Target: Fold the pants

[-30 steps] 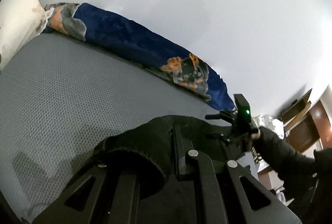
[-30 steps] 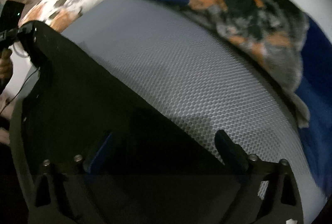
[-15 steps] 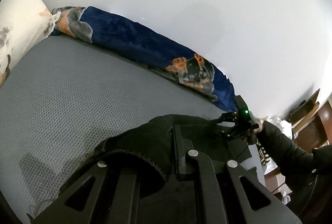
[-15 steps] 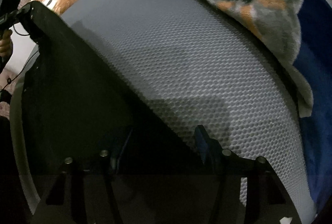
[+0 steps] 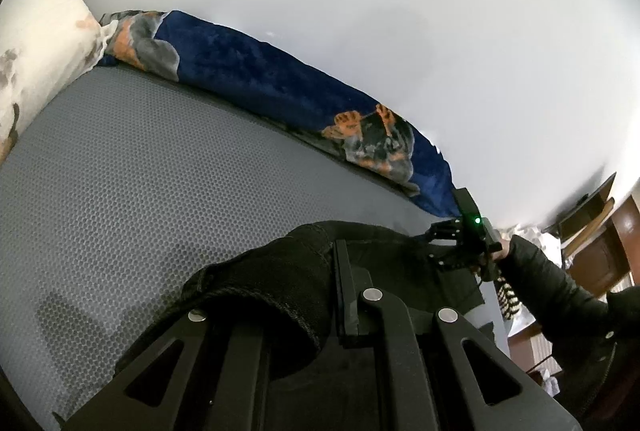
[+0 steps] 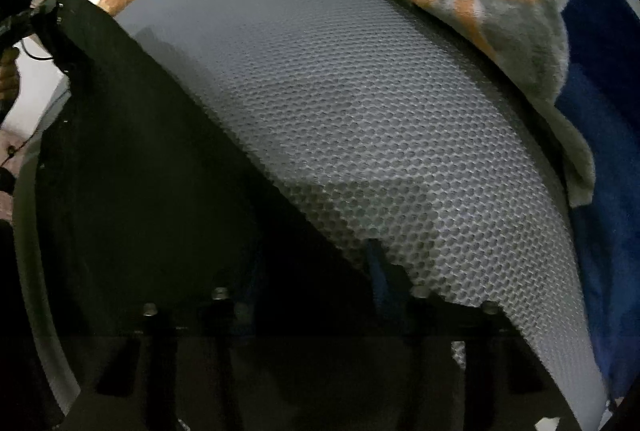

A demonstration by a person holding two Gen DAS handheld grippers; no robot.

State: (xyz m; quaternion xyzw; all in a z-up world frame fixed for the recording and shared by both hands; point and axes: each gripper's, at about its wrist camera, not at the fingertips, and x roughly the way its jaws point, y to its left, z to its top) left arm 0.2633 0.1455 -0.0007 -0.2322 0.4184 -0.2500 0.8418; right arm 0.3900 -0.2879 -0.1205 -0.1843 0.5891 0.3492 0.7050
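Both the left gripper (image 5: 304, 295) and the right gripper (image 6: 312, 283) are clamped on the black pants (image 6: 132, 159). Keep the held edge taut and level above the grey mattress (image 5: 160, 183) while lowering it; release both only after the fabric lies flat.

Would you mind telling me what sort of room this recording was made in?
Most likely a bedroom. The black pants are held over a bed's grey mesh-textured mattress cover, with a floral pillow at one end and a blue plush blanket bunched along the white wall.

Grey mesh bed (image 5: 168, 191) bears blanket (image 5: 280, 87), pillow (image 5: 36, 43), pants (image 6: 132, 159).
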